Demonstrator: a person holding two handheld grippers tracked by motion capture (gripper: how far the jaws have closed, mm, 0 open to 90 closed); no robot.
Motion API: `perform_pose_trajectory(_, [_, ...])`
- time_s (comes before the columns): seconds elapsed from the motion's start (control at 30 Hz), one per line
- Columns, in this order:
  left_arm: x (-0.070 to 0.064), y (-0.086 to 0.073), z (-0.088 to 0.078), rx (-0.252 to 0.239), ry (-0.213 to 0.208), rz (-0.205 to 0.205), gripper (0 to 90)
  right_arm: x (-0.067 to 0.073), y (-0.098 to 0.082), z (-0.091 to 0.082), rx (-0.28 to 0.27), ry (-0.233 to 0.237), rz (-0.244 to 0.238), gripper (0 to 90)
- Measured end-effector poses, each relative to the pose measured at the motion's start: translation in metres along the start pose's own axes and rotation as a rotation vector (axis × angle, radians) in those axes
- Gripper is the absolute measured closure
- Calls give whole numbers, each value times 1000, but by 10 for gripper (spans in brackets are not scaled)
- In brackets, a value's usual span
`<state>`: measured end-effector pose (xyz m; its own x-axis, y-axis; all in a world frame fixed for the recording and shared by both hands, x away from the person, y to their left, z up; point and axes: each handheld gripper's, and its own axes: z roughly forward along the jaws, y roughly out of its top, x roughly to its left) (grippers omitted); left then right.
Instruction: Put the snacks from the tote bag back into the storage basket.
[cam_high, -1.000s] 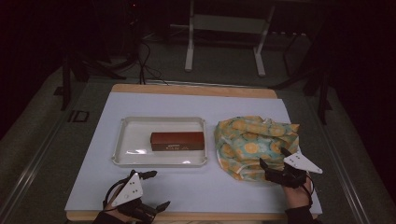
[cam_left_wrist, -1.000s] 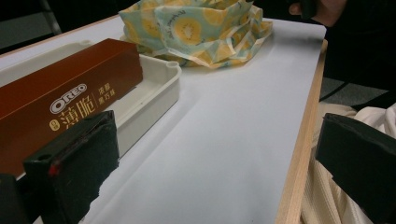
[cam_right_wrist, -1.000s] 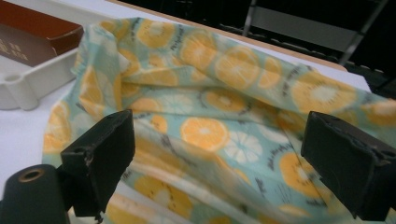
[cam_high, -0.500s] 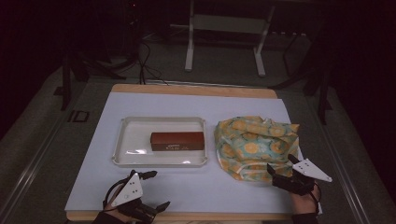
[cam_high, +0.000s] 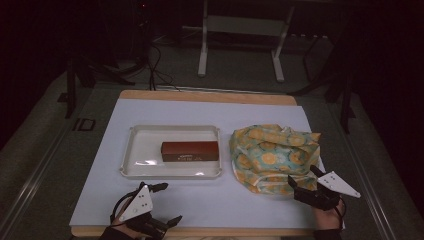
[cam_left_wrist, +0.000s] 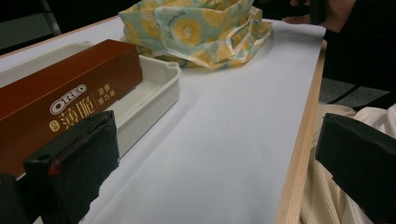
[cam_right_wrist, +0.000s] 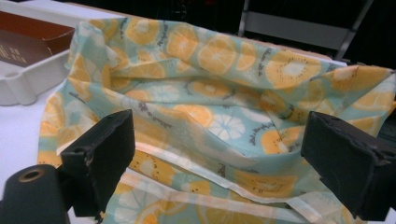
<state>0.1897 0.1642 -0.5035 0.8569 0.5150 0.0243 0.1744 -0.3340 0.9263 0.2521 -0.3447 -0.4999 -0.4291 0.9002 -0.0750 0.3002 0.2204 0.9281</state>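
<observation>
Right tongs (cam_high: 305, 180) retreated off fruit-print bag (cam_high: 272, 157) edge (gaping) | left tongs (cam_high: 167, 204) gaping, unmoved

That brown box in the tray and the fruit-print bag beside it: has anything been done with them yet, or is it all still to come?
Nothing looks done: the brown box lies in the white tray, and the bag sits crumpled beside it. In hand: the right gripper, jaws open, is at the bag's near edge, gripping nothing. The left gripper rests open at the table's near edge. Any handling of either is left.

tray (cam_high: 131, 150): brown box (cam_high: 190, 150) inside | cloth (cam_high: 272, 157) right (crumpled) | right claw (cam_high: 306, 182) beside cloth
</observation>
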Motion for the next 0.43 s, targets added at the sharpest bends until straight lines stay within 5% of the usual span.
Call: perform_pose_trajectory(0.43, [0, 0, -1, -7, 4, -4, 0, -1, -1, 2, -4, 15, -3, 102])
